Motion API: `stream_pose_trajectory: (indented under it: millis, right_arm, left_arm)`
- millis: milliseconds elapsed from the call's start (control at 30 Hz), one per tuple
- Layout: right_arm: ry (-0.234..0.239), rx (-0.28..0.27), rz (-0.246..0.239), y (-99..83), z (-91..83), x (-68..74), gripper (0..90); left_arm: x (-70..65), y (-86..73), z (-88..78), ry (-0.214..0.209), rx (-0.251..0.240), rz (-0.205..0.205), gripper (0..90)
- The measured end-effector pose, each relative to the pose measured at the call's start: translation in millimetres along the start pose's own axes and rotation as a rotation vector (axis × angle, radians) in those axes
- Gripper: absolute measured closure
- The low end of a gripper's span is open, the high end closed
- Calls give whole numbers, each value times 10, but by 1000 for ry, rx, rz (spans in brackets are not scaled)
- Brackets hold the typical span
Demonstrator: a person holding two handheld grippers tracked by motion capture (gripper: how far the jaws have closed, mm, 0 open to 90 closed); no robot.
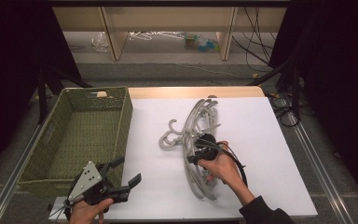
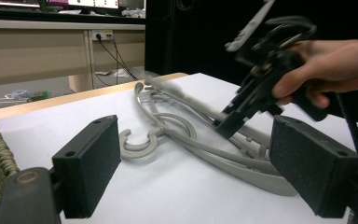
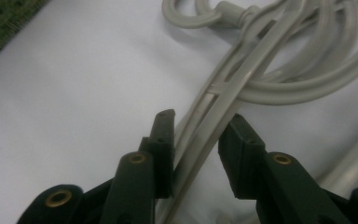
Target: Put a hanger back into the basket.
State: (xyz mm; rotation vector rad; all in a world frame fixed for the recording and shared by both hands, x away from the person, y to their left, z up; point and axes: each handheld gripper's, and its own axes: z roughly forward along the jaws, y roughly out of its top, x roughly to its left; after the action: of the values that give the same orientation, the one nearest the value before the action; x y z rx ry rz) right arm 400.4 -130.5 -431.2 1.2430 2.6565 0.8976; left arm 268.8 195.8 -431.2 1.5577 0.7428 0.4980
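A tangled pile of grey plastic hangers (image 1: 200, 122) lies on the white table top, hooks toward the basket. My right gripper (image 1: 194, 158) reaches down into the near part of the pile. In the right gripper view it (image 3: 200, 119) is shut on one arm of a grey hanger (image 3: 242, 74), a black pad against each side. The left gripper view shows it (image 2: 229, 122) from the side, tilted down over the hangers (image 2: 168, 127). My left gripper (image 1: 129, 169) rests at the table's near left corner beside the basket, jaws wide open and bare (image 2: 195, 128).
A green woven basket (image 1: 127, 119) stands on the left side of the table, nothing inside that I can see. White table surface (image 1: 270, 154) extends to the right of the hangers. Beyond the far edge are a wooden shelf (image 1: 168, 18) and floor cables (image 1: 261, 51).
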Motion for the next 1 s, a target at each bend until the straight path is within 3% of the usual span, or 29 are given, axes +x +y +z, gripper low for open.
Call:
stream_pose_trajectory:
  millis: [100, 133, 167, 267, 433, 467, 500, 533, 633, 667, 700, 733, 867, 1000]
  right_arm:
    - [0, -55, 21, -117, -220, -58, 692]
    - [0, -55, 21, -117, -220, -58, 692]
    - [9, -94, 29, -182, -356, -105, 699]
    - [10, -103, 40, -286, -506, -162, 725]
    - [6, -120, 43, -371, -607, -237, 775]
    - [6, -132, 23, -388, -630, -243, 810]
    - [6, -132, 23, -388, -630, -243, 810]
    - [6, -128, -17, -390, -646, -232, 813]
    - [22, -125, -54, -386, -643, -201, 817]
    - [5, -96, -75, -380, -661, -183, 818]
    - [-3, -111, -108, -382, -645, -190, 818]
    - [28, -83, -103, -379, -676, -186, 818]
    - [49, -103, -172, -393, -721, -189, 820]
    - [100, -97, -245, -424, -786, -175, 820]
  left_arm:
    - [3, 4, -2, 2, -3, 2, 163]
    - [2, 2, -1, 1, -2, 2, 163]
    - [1, 0, 0, 1, 0, 2, 164]
    - [-2, 2, 2, 3, 0, 2, 164]
    - [-3, 3, 2, 3, 1, 1, 165]
    - [-2, 3, 3, 3, 1, 1, 165]
    - [-1, 1, 4, 4, 3, 3, 165]
    - [-2, 0, 1, 3, 5, 5, 166]
    - [-1, 2, 0, 3, 2, 1, 166]
    - [0, 1, 1, 3, 4, 3, 166]
    - [0, 0, 0, 3, 6, 4, 167]
    - [-1, -1, -1, 3, 7, 7, 167]
    - [-9, -4, 6, 7, 14, 18, 170]
    - [-48, -9, 23, 6, 35, 58, 183]
